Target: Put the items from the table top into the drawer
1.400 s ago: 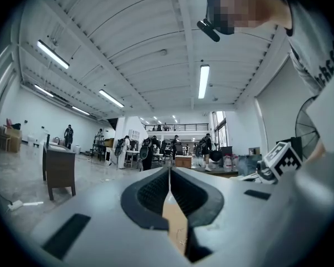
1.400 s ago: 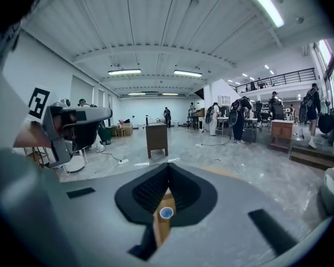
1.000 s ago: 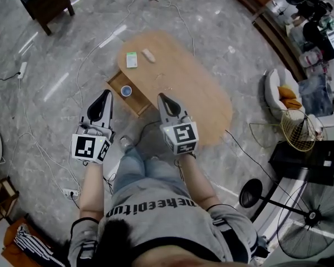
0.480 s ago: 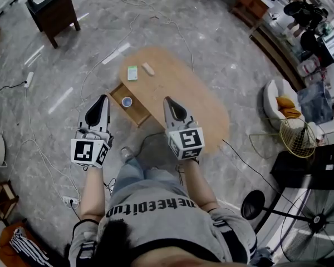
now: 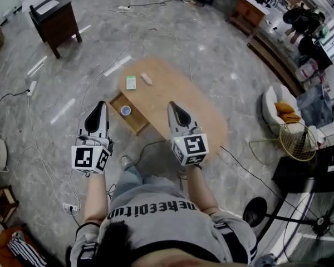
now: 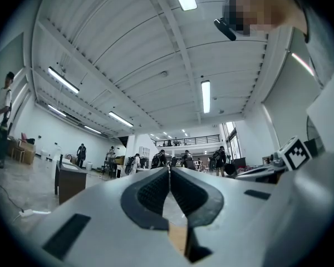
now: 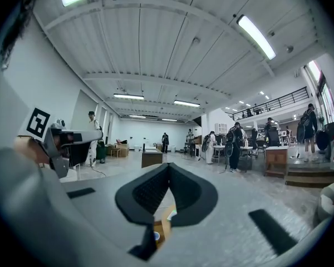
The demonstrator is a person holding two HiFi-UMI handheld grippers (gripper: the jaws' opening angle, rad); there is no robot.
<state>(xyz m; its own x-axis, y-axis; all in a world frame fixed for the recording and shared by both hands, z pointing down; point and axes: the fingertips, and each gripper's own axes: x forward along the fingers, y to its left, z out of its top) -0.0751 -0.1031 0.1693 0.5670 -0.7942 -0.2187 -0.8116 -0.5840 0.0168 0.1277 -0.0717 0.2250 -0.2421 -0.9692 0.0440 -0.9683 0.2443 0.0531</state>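
The head view gave me the layout. The oval wooden tabletop (image 5: 181,102) stood on a grey marbled floor (image 5: 222,43). Its drawer (image 5: 118,108) was pulled open on the left side, with a small round blue-rimmed cup (image 5: 126,110) inside. A flat green packet (image 5: 131,82) and a pale oblong piece (image 5: 147,79) lay side by side at the tabletop's far left end. The left tongs (image 5: 102,103) and right tongs (image 5: 170,103) were held apart on the near side, touching none of these.

Only the gripper views showed the ribbed black pads (image 6: 150,191). Both pairs were pressed tip to tip with nothing between them. Those views looked across a hall under a white ribbed ceiling (image 7: 156,38). Below the right tongs' pads, a sliver of drawer and cup showed.
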